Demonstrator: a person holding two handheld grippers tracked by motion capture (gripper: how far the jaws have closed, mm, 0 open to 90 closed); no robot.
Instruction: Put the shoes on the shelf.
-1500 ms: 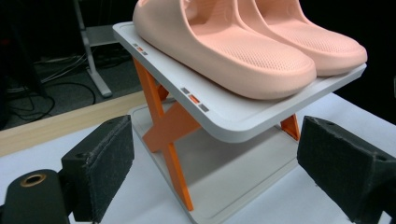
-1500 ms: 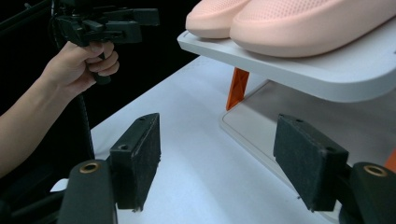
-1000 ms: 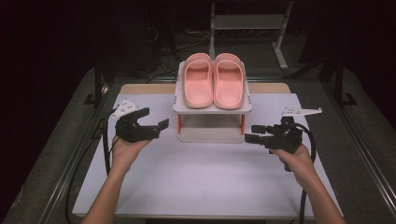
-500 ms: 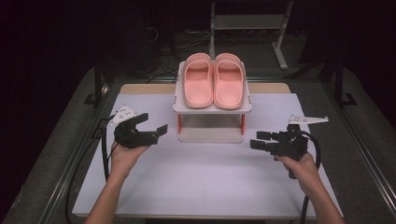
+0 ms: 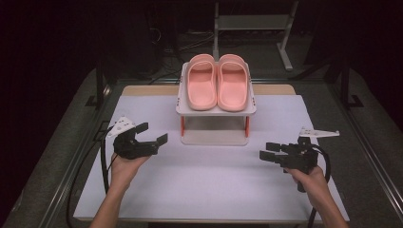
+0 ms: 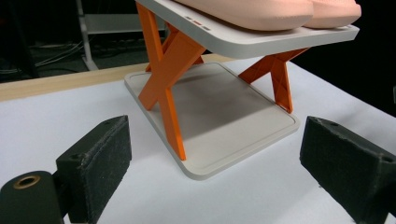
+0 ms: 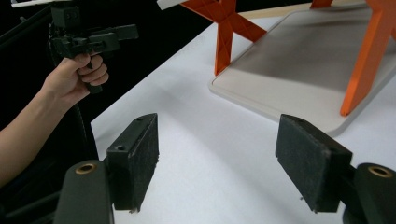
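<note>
A pair of pink slippers [image 5: 216, 84] lies side by side on the top shelf of a small white rack [image 5: 216, 137] with orange X-shaped legs, at the back middle of the table. My left gripper [image 5: 153, 133] hovers left of the rack, open and empty, pointing at the lower shelf [image 6: 224, 112]. My right gripper [image 5: 265, 150] hovers to the rack's right front, also open with nothing between its jaws. In the right gripper view the open right gripper [image 7: 219, 158] faces the rack's lower shelf [image 7: 299, 79], and the other hand with the left gripper [image 7: 121, 37] is seen beyond.
A white sheet [image 5: 209, 190] covers the table, with a strip of wood [image 5: 142, 89] showing at the back edge. Black cables [image 5: 102, 161] trail from both grippers. A metal stand [image 5: 252, 21] sits on the dark floor behind the table.
Both hands have drawn back from the rack toward the near edge of the table and sunk lower. Both grippers stay open and empty.
</note>
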